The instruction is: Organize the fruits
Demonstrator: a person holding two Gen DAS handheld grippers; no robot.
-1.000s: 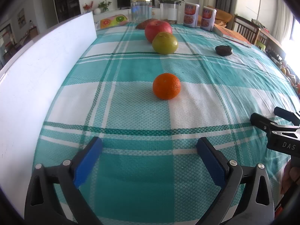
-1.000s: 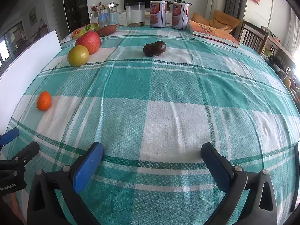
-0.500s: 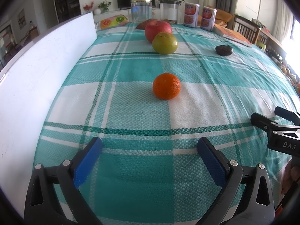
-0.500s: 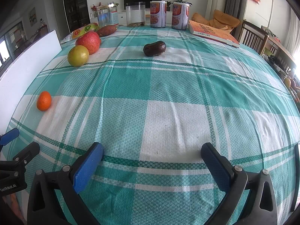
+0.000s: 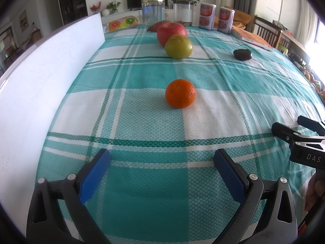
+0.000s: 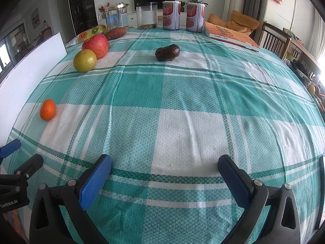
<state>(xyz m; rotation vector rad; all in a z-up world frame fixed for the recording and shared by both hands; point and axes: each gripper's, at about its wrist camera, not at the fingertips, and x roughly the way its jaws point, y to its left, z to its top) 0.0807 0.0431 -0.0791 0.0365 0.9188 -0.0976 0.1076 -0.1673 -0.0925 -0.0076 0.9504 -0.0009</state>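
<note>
At the far left of the left wrist view, a white board is seen standing upright along the edge of the teal-and-white checked tablecloth. The left gripper is held low over the cloth with its blue-padded fingers spread wide and nothing between them. Straight ahead of it, well apart, an orange lies alone on the cloth. Further back, a green fruit is found touching a red apple, with a sweet potato behind them.

To the right, a dark brown oblong fruit lies by itself, clear of the others. Along the far edge, a clear jar, two printed canisters and an orange book are noted.

The right gripper is likewise held over bare cloth, its fingers spread wide and empty, well short of the dark fruit. In the left wrist view it appears at the right margin, beside the left gripper.
</note>
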